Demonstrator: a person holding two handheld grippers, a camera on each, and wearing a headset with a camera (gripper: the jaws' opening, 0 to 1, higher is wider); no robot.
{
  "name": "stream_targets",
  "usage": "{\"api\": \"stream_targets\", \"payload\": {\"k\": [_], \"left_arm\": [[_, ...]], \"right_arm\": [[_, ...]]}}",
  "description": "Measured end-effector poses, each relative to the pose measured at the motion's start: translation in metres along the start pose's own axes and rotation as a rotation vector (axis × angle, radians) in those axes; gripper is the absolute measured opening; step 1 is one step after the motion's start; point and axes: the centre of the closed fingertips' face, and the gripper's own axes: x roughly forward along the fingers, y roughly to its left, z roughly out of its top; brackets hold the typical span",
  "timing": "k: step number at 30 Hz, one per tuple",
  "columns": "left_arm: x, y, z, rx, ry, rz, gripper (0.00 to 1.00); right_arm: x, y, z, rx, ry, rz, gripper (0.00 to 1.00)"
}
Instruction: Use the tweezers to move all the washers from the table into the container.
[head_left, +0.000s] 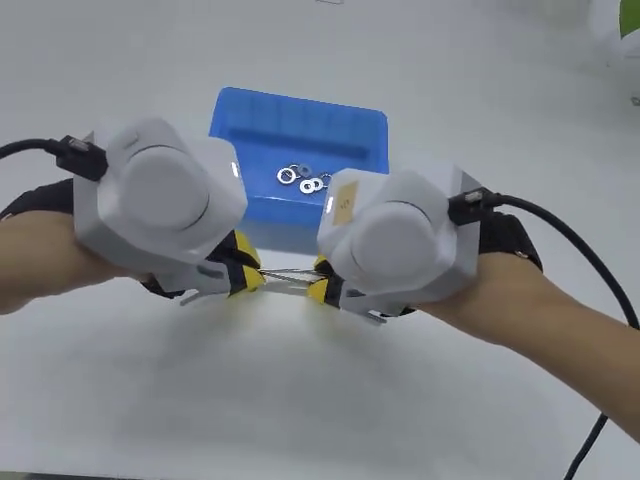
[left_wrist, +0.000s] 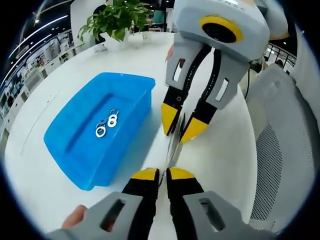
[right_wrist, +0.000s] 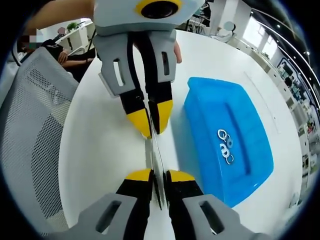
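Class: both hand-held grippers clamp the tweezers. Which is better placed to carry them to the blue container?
Right, marginally. The right hand-held gripper appears nearer the silver metal washers in the blue plastic container than the left hand-held gripper; both are shut on the thin metal tweezers.

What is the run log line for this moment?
left gripper: shut on tweezers | right gripper: shut on tweezers | washers: in blue container

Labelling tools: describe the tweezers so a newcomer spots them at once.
On the white table, before the blue container holding washers, the left gripper and right gripper face each other. The tweezers are the thin silvery strip bridging their yellow tips; washers are small rings.
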Motion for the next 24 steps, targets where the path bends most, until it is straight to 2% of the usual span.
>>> {"api": "stream_targets", "payload": {"k": [7, 11, 12, 14, 17, 19, 20, 21, 24], "left_arm": [[-0.002, 0.001, -0.002, -0.015, 0.004, 0.001, 0.13], [-0.007, 0.003, -0.002, -0.015, 0.001, 0.021, 0.17], [-0.009, 0.004, 0.000, -0.024, -0.011, 0.029, 0.17], [-0.015, 0.005, 0.003, -0.050, -0.041, 0.042, 0.17], [-0.030, 0.009, 0.011, -0.123, -0.132, 0.083, 0.18], [-0.045, 0.006, 0.017, -0.171, -0.185, 0.091, 0.19], [-0.051, 0.004, 0.019, -0.182, -0.206, 0.091, 0.19], [-0.061, 0.004, 0.023, -0.188, -0.241, 0.112, 0.21], [-0.081, 0.003, 0.025, -0.173, -0.289, 0.161, 0.27]], "right_arm": [[0.000, 0.000, 0.000, -0.001, 0.013, 0.002, 0.13], [-0.002, -0.004, -0.002, -0.005, 0.006, -0.016, 0.19], [-0.004, -0.005, -0.003, -0.012, 0.006, -0.026, 0.19], [-0.012, -0.006, 0.002, -0.016, -0.039, -0.053, 0.19], [-0.025, -0.005, 0.008, 0.060, -0.116, -0.067, 0.19], [-0.037, -0.008, 0.007, 0.094, -0.153, -0.095, 0.20], [-0.044, -0.008, 0.005, 0.119, -0.168, -0.105, 0.20], [-0.048, -0.007, 0.004, 0.134, -0.182, -0.109, 0.20], [-0.065, -0.011, -0.003, 0.199, -0.227, -0.154, 0.21]]}}
